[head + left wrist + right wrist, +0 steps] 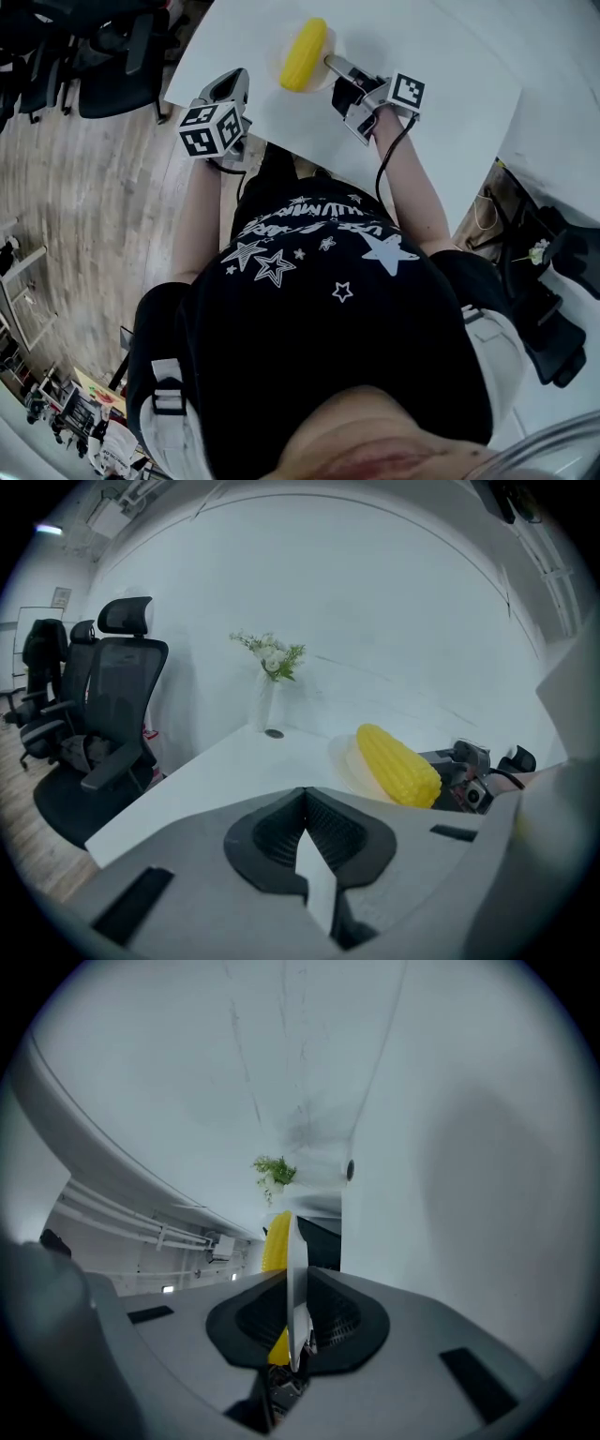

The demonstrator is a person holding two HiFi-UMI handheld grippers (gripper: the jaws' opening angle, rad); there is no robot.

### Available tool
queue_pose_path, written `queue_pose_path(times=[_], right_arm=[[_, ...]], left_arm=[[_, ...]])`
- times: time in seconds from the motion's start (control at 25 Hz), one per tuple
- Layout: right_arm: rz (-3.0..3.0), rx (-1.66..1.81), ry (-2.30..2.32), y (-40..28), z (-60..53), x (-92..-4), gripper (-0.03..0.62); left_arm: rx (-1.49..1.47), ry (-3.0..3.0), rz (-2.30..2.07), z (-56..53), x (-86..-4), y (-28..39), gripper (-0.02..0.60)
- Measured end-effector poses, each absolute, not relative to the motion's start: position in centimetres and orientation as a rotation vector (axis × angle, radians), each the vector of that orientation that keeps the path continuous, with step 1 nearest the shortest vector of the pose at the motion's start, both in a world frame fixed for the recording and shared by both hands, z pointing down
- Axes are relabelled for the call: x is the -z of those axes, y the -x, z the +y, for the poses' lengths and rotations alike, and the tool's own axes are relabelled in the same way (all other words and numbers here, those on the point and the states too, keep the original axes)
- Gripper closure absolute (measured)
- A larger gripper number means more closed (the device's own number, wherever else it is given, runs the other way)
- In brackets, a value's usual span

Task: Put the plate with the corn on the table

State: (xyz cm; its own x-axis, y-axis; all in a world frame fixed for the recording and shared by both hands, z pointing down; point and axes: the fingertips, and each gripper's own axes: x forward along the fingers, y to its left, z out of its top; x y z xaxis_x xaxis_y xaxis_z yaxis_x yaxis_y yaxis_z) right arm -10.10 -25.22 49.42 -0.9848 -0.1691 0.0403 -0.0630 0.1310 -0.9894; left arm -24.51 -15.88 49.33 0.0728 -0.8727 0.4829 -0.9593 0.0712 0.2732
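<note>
A yellow corn cob (pixel 305 53) lies on a pale round plate (pixel 331 44) over the white table (pixel 431 103). My right gripper (pixel 332 65) is shut on the plate's near rim. In the right gripper view the plate (pixel 296 1269) stands edge-on between the jaws, with the corn (pixel 276 1241) to its left. My left gripper (pixel 236 79) hovers at the table's left edge, apart from the plate, with its jaw tips together and nothing in them. In the left gripper view the corn (pixel 398 764) and plate (pixel 349 759) are to the right, beside the right gripper (pixel 469 782).
A slim vase of flowers (pixel 269 682) stands at the far end of the table. Black office chairs (pixel 112 714) stand on the wooden floor (pixel 84 216) to the left. More dark gear and cables (pixel 548 281) lie to the right of the person.
</note>
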Motion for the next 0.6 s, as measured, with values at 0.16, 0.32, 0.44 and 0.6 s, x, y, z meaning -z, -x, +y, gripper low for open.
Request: queue_pose_path(times=[0.16, 0.32, 0.44, 0.6], right_arm=[[2.28, 1.998, 0.289, 13.6, -28.4, -50.7, 0.56], [2.26, 1.983, 0.345, 15.5, -30.5, -51.8, 0.56], [2.254, 1.97, 0.374, 16.8, -31.7, -52.4, 0.56], [2.247, 1.969, 0.426, 18.3, -33.1, -53.7, 0.56]], left_arm=[[-0.233, -1.828, -1.765, -19.8, -50.7, 28.7, 0.575], [-0.273, -1.864, -1.708, -23.3, -51.7, 31.3, 0.575], [-0.288, -1.887, -1.681, -25.3, -52.0, 32.9, 0.575], [-0.304, -1.907, -1.636, -27.6, -53.0, 34.3, 0.575]])
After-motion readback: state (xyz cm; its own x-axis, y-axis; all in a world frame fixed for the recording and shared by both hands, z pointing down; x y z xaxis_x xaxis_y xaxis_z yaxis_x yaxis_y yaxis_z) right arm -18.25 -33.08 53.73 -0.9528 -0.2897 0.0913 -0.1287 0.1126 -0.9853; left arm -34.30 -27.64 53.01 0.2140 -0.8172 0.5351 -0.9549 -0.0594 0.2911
